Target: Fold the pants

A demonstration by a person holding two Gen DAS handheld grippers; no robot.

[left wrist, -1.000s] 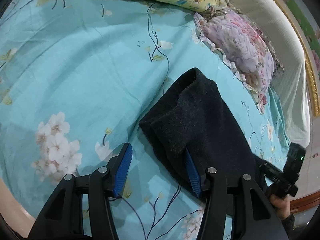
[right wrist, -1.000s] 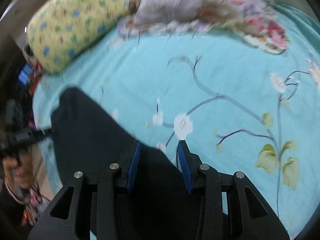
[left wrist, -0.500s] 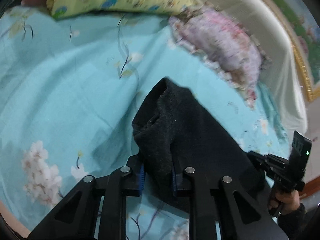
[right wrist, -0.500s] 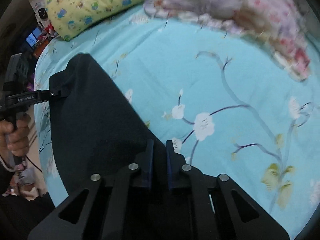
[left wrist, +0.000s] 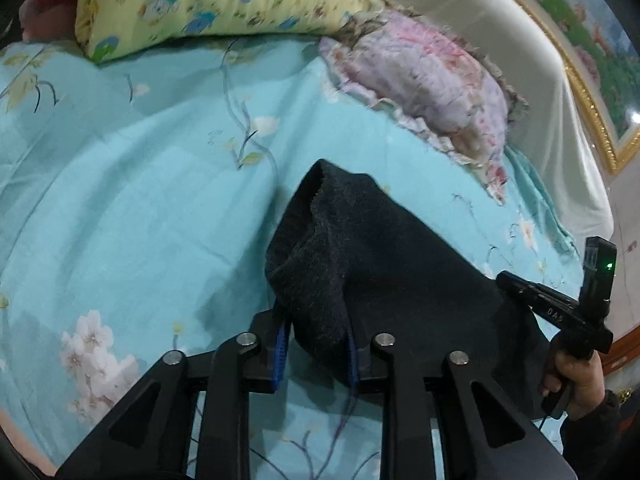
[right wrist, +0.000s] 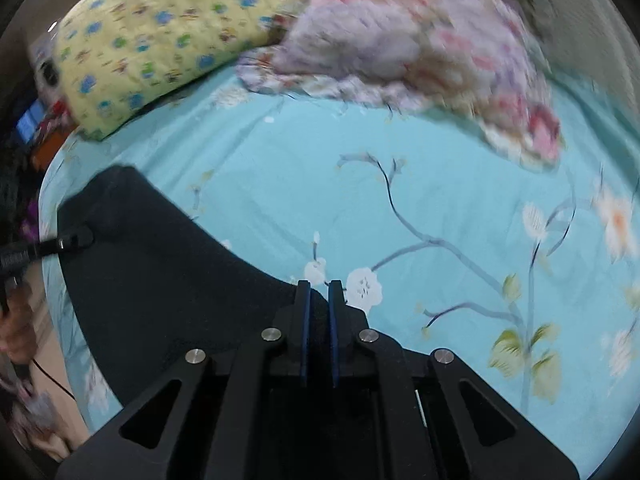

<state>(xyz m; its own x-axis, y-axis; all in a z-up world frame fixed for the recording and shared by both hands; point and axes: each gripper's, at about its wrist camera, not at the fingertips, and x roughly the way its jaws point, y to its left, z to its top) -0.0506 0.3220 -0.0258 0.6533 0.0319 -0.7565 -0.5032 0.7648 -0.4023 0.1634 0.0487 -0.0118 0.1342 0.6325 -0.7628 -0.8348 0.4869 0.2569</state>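
Note:
The dark charcoal pants [left wrist: 392, 264] are stretched between both grippers above a turquoise floral bedsheet [left wrist: 120, 200]. My left gripper [left wrist: 314, 350] is shut on a bunched corner of the pants, which stands up in a fold. My right gripper [right wrist: 318, 320] is shut on the other end of the pants [right wrist: 160, 280]. In the left wrist view the right gripper [left wrist: 560, 312] shows at the far right edge of the cloth, held in a hand. In the right wrist view the left gripper [right wrist: 60, 246] shows at the far left corner.
A yellow cartoon pillow [left wrist: 224, 0] and a pink floral pillow [left wrist: 424, 76] lie at the head of the bed. A white headboard [left wrist: 540, 92] with gold trim stands behind them. The sheet [right wrist: 440, 208] stretches ahead of the pants.
Both grippers have closed on the pants' ends and lifted the edge; the cloth now rises in a fold at the left gripper. The views shifted toward the pillows.

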